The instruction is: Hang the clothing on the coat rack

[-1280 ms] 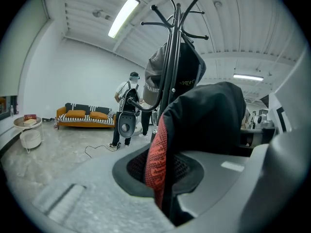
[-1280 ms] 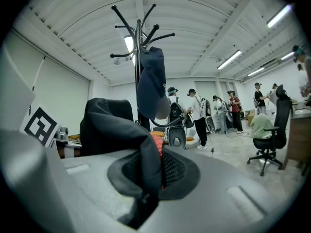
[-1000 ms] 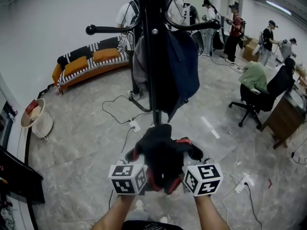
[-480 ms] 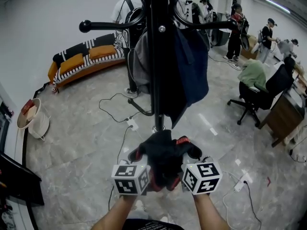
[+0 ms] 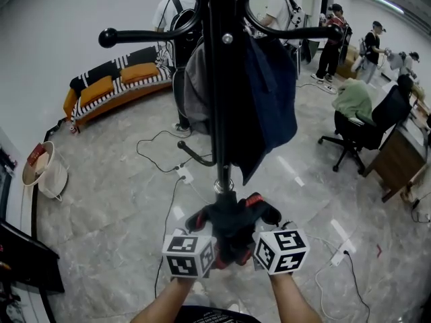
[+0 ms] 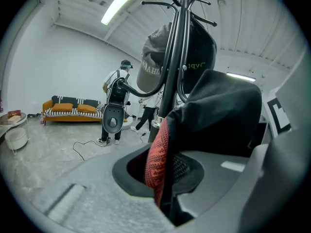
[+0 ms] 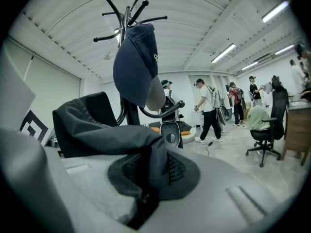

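Note:
A black garment with red trim (image 5: pixel 232 219) hangs bunched between my two grippers, low in the head view. My left gripper (image 5: pixel 201 246) is shut on its red-lined edge (image 6: pixel 156 155), and my right gripper (image 5: pixel 267 242) is shut on a dark fold (image 7: pixel 146 149). The black coat rack (image 5: pixel 221 79) stands directly ahead, its base just beyond the garment. A navy cap (image 7: pixel 136 64) and a grey cap (image 6: pixel 155 67) hang on the rack. A free hook (image 5: pixel 145 36) sticks out to the left. The fingertips are hidden under the cloth in the head view.
Cables (image 5: pixel 161 159) and a power strip (image 5: pixel 337 256) lie on the grey floor. An orange striped sofa (image 5: pixel 111 86) is at the back left, and a basket (image 5: pixel 44 170) at the left wall. An office chair with a green garment (image 5: pixel 360 113) and a desk (image 5: pixel 404 160) stand right. Several people are behind.
Both grippers and the garment have come closer to the rack, which now fills more of the head view. Both grips look unchanged.

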